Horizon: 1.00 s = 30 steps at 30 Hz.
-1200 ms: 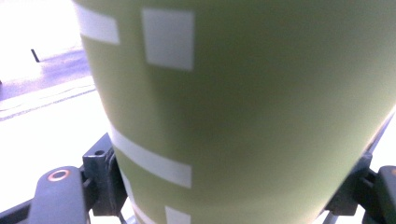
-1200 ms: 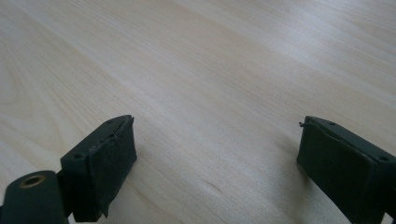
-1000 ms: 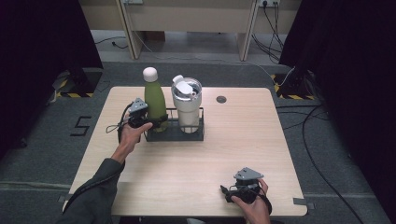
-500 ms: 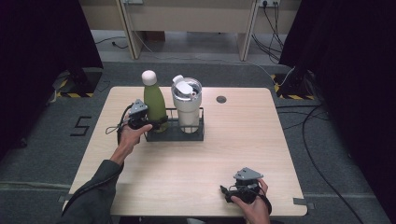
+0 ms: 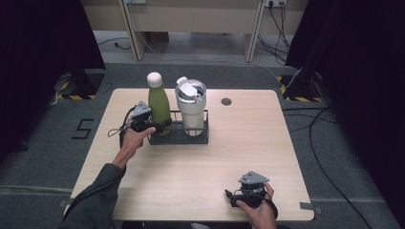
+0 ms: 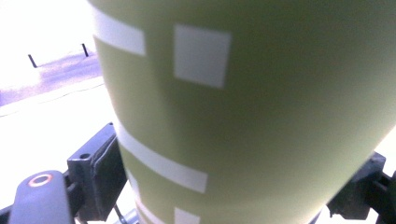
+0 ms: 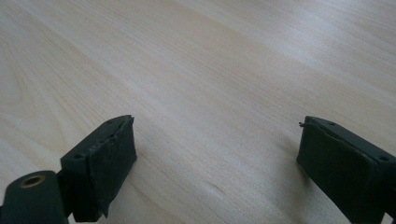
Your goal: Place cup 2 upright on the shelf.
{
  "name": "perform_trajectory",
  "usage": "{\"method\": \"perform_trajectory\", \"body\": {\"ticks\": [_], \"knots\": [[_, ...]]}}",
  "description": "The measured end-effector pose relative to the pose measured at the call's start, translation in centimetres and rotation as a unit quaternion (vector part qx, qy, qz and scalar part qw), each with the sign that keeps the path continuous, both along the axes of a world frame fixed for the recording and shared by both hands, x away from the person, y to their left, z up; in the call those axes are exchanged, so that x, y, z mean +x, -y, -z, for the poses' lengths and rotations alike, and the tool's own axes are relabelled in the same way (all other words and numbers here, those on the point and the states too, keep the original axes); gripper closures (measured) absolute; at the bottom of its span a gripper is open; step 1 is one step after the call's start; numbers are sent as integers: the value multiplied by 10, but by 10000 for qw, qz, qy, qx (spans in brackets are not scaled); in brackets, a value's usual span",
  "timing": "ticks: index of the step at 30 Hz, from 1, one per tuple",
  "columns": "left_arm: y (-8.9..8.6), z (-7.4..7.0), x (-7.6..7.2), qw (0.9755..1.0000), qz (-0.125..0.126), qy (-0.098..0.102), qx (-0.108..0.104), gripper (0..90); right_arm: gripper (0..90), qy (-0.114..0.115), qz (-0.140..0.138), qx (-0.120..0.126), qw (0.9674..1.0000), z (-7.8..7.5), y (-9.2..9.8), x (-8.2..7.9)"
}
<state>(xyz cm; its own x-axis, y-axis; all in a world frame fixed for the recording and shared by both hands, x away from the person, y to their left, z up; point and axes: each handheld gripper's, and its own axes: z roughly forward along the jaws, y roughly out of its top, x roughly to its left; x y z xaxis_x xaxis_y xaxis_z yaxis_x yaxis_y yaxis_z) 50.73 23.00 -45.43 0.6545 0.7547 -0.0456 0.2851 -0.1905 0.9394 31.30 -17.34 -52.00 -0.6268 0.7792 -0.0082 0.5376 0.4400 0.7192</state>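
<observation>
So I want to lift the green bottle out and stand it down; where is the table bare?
Bare wood lies between the black wire rack and the right gripper, and along the table right of the white tumbler. It is crowded where the left gripper clamps the green bottle.

Green bottle (image 5: 159, 107) and white tumbler (image 5: 192, 106) are packed side by side in the black wire rack (image 5: 184, 138), w/ little gap between. Bottle's left side is taken by the left gripper (image 5: 152, 125). Bare tabletop (image 5: 229, 152) is left open towards the right gripper (image 5: 239, 196).
</observation>
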Motion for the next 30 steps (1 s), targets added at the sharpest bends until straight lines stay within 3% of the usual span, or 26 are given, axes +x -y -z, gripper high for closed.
{"method": "perform_trajectory", "body": {"ticks": [30], "knots": [[-16, -12, -20, 9999, -41, -111, -14, 146, 117, 7, -9, -4, 10000, 0, 0, 0]]}}
